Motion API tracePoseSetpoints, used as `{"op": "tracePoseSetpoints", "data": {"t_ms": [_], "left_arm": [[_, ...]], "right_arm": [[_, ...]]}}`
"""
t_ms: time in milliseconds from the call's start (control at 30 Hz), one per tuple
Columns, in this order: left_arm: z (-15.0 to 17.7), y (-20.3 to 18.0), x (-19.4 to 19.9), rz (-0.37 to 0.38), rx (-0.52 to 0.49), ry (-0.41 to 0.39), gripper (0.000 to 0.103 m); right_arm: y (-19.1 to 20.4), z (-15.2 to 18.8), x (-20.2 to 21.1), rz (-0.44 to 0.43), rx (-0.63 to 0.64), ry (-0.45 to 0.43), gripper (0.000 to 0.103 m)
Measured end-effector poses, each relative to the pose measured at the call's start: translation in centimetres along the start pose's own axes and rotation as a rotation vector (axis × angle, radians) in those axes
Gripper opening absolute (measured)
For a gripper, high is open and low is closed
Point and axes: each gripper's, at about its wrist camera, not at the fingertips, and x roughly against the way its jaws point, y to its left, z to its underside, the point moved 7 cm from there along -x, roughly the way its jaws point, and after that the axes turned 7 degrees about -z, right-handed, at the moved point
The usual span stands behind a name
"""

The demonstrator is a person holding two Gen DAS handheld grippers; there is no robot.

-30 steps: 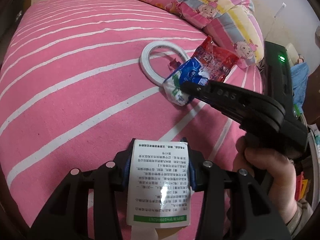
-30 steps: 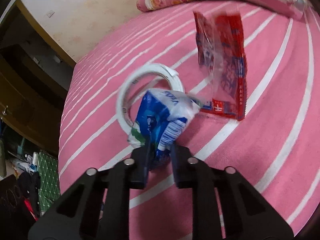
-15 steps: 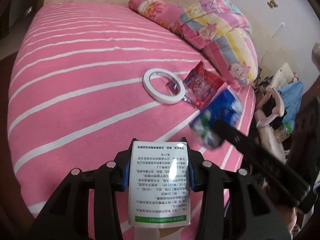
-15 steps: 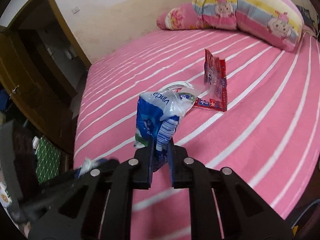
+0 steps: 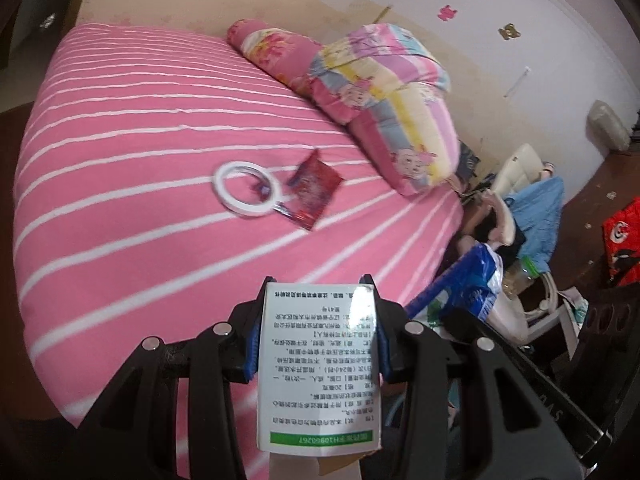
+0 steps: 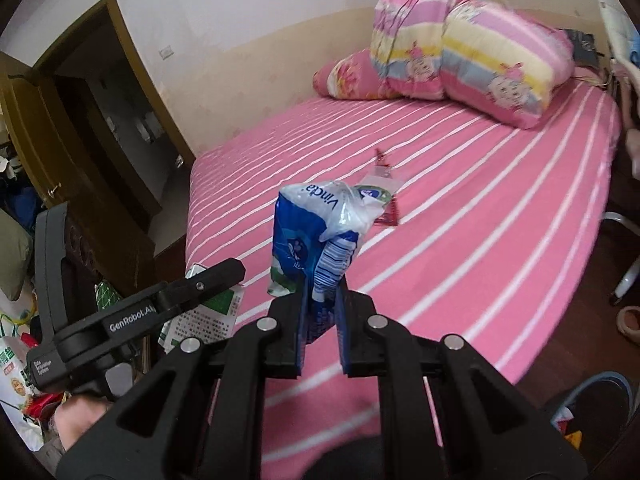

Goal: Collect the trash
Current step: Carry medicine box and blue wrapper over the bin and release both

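My left gripper (image 5: 318, 328) is shut on a white printed box (image 5: 318, 368) with a green strip, held above the near edge of the pink striped bed (image 5: 140, 200). My right gripper (image 6: 322, 320) is shut on a blue and white tissue packet (image 6: 308, 236), which also shows at the right of the left wrist view as the tissue packet (image 5: 464, 284). A red snack wrapper (image 5: 314, 188) and a white tape ring (image 5: 244, 194) lie together on the bed. In the right wrist view the red wrapper (image 6: 386, 208) shows just behind the packet, and the left gripper (image 6: 216, 276) with the box is at the left.
A folded colourful quilt (image 5: 392, 104) and a pink pillow (image 5: 272, 48) sit at the bed's head. Clutter, blue cloth (image 5: 540, 216) and a red bag (image 5: 622, 232) lie on the floor right of the bed. A wooden door (image 6: 52, 160) stands at the left in the right wrist view.
Both grippers have lifted and drawn back from the bed with their loads. The tissue packet has come away from the tape ring and wrapper, which stay on the bed.
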Motion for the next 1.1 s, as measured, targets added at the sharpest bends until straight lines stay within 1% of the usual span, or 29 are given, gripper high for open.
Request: {"op": "tracePoseSetpoints", "data": {"t_ms": [200, 333, 433, 567, 633, 767, 967, 1100], "left_arm": [[2.7, -5.4, 0.9, 0.06, -0.046, 0.033, 0.041], [5.1, -9.3, 0.6, 0.098, -0.081, 0.078, 0.041], [7.2, -12.4, -0.3, 0.116, -0.132, 0.119, 0.041], [10.3, -16.5, -2.4, 0.146, -0.195, 0.188, 0.041], [11.6, -18.2, -3.5, 0.159, -0.219, 0.217, 0.041], [14.7, -22.3, -6.4, 0.192, -0.27, 0.296, 0.041], [20.2, -27.6, -10.8, 0.231, -0.36, 0.428, 0.041], [24.0, -30.5, -13.8, 0.239, -0.42, 0.507, 0.041]], "right_arm": [[-2.2, 1.9, 6.2, 0.046, -0.013, -0.033, 0.013], [-4.6, 3.4, 9.9, 0.093, -0.02, -0.051, 0.013], [-7.4, 4.8, 12.8, 0.146, -0.042, -0.067, 0.013], [-12.1, 7.3, 16.5, 0.215, -0.11, -0.077, 0.013], [-13.6, 8.5, 17.6, 0.239, -0.135, -0.074, 0.013], [-17.9, 11.2, 20.0, 0.298, -0.206, -0.061, 0.013], [-23.7, 15.0, 22.0, 0.375, -0.308, -0.034, 0.013], [-27.1, 17.3, 22.8, 0.417, -0.374, -0.015, 0.013]]}}
